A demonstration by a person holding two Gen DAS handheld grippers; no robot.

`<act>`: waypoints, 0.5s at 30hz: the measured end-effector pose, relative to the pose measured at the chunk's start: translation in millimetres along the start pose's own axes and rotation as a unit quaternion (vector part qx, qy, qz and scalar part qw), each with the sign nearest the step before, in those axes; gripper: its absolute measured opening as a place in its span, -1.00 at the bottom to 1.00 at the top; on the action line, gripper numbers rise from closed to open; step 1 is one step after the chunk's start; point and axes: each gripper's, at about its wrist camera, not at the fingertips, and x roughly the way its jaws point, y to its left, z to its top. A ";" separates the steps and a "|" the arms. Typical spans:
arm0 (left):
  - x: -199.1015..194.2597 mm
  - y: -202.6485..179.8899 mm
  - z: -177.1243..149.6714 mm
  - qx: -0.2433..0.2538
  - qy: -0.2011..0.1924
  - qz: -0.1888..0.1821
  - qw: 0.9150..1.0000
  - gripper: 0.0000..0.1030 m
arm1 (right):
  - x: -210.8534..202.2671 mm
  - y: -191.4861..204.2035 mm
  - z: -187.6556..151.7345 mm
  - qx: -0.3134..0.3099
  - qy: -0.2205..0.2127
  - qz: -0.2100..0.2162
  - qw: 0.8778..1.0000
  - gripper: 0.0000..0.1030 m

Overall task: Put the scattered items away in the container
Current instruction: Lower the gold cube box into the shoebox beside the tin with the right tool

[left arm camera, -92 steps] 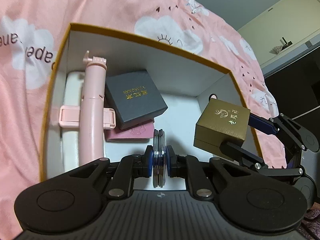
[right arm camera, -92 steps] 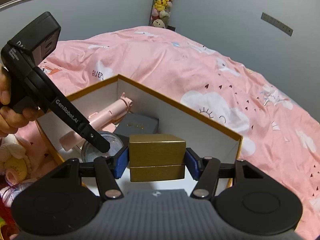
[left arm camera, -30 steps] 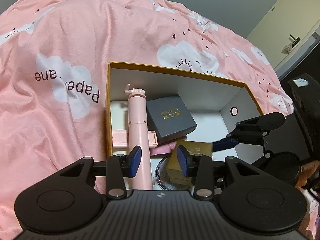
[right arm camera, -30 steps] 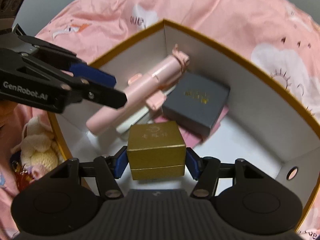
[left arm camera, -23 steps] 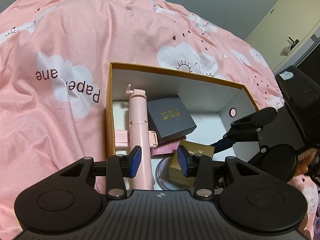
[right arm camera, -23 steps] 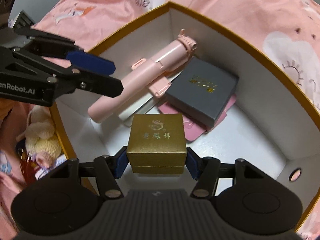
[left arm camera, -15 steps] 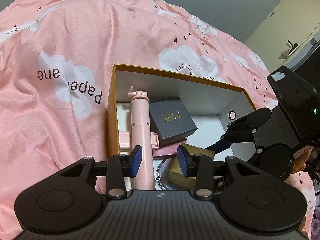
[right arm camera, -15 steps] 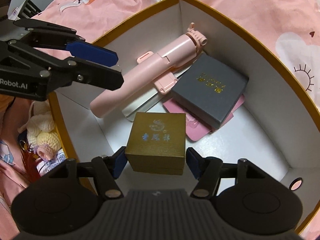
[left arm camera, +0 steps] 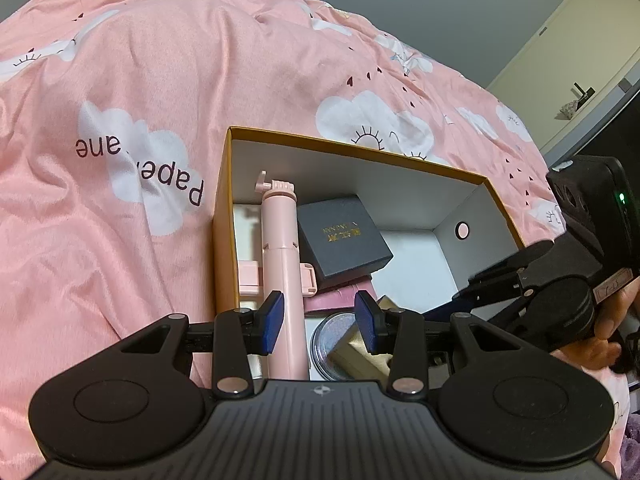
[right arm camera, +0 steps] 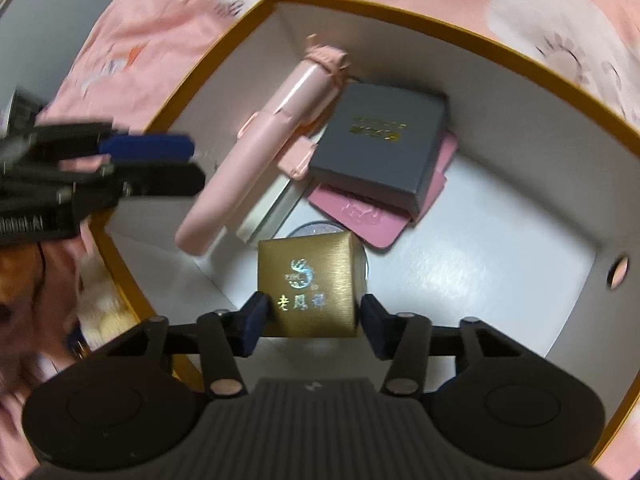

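The gold box sits low inside the container, near its front wall, partly on top of a round clear-lidded disc and just in front of a pink wallet. Beyond it lie a dark grey box resting on the wallet, and to the left a pink selfie stick laid slantwise over a white case.

The right claw straddles the gold box; its jaws are closing, but a sliver of gap shows on either side, so the pads are not pressing it.

The left claw hangs over the container's near left edge, jaws half apart and holding nothing. The container rests on a bed under a pink cloud-print duvet.
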 end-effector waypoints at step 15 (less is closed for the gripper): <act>-2.0 -1.1 -5.6 0.001 -0.001 -0.002 1.000 -0.12 | 0.0 0.9 -23.7 0.228 -0.078 0.021 0.970 -0.25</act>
